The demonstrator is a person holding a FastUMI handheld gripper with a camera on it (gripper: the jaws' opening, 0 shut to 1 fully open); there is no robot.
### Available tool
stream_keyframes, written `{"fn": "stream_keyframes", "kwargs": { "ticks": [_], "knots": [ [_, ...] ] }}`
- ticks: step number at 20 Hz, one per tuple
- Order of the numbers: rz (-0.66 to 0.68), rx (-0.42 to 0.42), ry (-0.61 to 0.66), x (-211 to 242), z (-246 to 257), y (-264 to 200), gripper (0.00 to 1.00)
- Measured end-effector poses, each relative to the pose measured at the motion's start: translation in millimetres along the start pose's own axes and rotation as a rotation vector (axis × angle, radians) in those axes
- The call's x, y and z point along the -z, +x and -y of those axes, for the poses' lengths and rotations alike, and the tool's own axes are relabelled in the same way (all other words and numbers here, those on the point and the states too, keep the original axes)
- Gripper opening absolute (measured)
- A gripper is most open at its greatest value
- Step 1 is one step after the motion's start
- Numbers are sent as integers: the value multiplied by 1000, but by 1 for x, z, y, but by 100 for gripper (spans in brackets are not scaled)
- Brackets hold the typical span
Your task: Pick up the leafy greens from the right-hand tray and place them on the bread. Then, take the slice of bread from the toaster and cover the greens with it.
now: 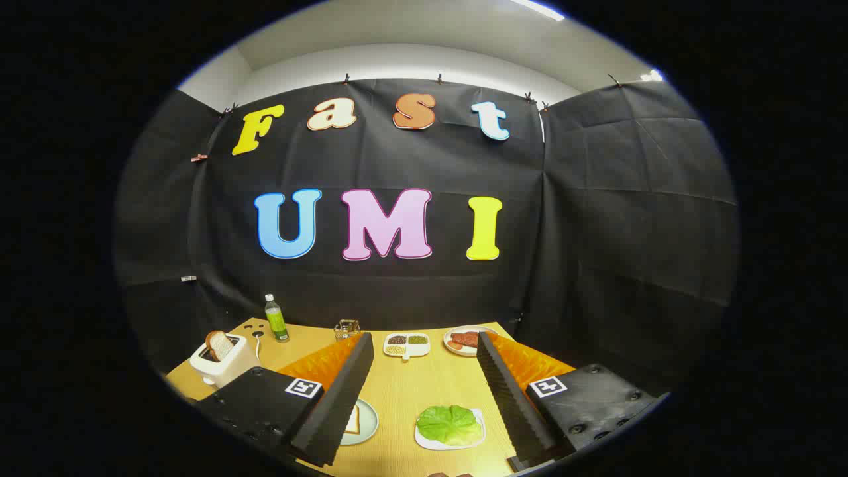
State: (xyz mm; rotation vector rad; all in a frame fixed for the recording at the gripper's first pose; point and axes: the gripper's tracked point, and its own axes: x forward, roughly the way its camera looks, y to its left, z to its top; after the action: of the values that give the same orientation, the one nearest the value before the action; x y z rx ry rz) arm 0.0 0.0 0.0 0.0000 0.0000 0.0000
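The leafy greens (pixel 449 424) lie on a white tray (pixel 477 438) on the wooden table, low between my two fingers and nearer the right one. A slice of bread (pixel 352 420) rests on a round pale plate (pixel 368 424), partly hidden behind my left finger (pixel 341 391). Another slice of bread (pixel 219 344) stands up out of the white toaster (pixel 222 363), beyond the left finger. My gripper (pixel 420 344) hovers above the table, open wide, with nothing between its fingers.
A green bottle (pixel 275 318) stands behind the toaster. A small glass (pixel 346 328), a divided white dish of grains (pixel 406 344) and a plate of meat (pixel 465 340) line the table's far side, close to the black cloth wall.
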Motion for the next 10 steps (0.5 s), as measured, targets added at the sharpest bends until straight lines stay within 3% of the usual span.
{"fn": "stream_keyframes", "kwargs": {
  "ticks": [10],
  "knots": [
    [-42,18,8,8,5,9,98]
  ]
}}
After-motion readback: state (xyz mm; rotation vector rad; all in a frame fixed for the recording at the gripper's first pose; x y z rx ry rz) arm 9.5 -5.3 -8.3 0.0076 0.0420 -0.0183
